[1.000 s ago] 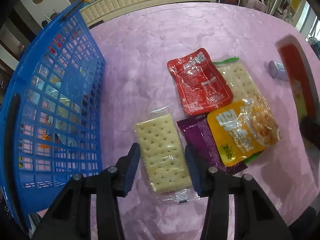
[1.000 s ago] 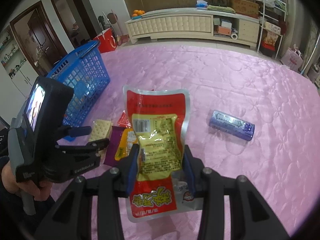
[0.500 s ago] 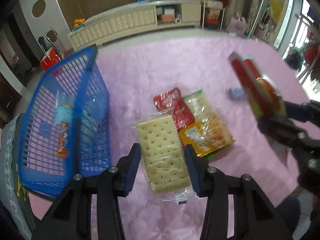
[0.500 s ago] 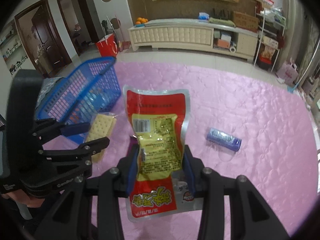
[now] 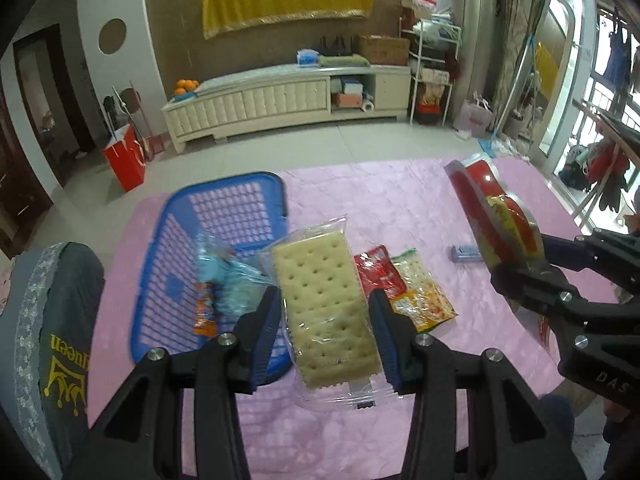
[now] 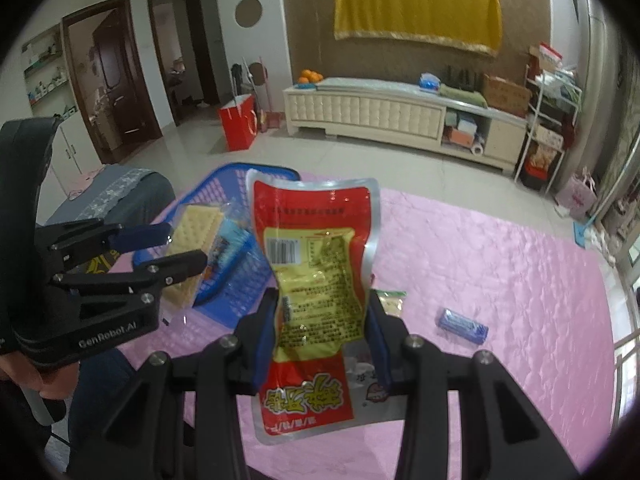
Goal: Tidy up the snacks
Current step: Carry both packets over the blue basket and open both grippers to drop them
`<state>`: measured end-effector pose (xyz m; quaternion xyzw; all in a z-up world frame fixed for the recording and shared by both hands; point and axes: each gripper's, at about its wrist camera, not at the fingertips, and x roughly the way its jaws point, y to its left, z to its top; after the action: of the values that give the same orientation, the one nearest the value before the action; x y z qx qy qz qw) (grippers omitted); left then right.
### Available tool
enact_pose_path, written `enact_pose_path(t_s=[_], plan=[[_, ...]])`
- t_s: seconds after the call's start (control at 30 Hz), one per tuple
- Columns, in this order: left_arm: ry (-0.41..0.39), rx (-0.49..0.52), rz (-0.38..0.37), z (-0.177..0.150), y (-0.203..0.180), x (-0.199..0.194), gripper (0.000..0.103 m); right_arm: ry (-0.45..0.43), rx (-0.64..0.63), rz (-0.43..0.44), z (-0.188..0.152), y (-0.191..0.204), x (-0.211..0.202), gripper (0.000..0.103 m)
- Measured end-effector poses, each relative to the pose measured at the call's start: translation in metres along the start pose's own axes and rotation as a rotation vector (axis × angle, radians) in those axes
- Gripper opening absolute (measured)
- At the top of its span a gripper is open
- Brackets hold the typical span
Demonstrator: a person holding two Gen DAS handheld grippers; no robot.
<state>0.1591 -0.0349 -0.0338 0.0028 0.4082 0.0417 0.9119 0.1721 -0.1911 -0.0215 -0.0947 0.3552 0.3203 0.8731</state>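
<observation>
Snacks are mid-transfer. Left wrist view: the left gripper (image 5: 324, 332) clamps 1 cracker pack (image 5: 326, 312) above the pink table (image 5: 400, 208), beside the blue basket (image 5: 224, 208), which holds at least 2 packets; about 3 packets (image 5: 400, 292) and 1 purple pack (image 5: 466, 253) remain. Right wrist view: the right gripper (image 6: 322, 338) pinches 1 red-yellow pouch (image 6: 316, 280) aloft. Next, I judge, each goes over the basket, then jaws part.
</observation>
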Motion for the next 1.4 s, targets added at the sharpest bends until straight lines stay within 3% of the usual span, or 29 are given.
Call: enact_pose_path(t_s=[0.27,0.6,0.97,1.4], plan=[[-0.043,-0.027,0.019,-0.002,0.044,-0.029,0.042,-0.030,-0.070,0.016,0.021,0.038,0.003,0.046],[-0.056,-0.050,0.057,0.001,0.094,-0.039,0.042,-0.035,-0.136,0.056,0.044,0.075,0.032,0.046],[0.015,-0.129,0.049,-0.007,0.145,-0.001,0.043,0.043,-0.170,0.106,0.052,0.103,0.084,0.046],[0.097,-0.177,-0.001,-0.023,0.161,0.050,0.043,0.154,-0.182,0.127,0.041,0.116,0.137,0.047]])
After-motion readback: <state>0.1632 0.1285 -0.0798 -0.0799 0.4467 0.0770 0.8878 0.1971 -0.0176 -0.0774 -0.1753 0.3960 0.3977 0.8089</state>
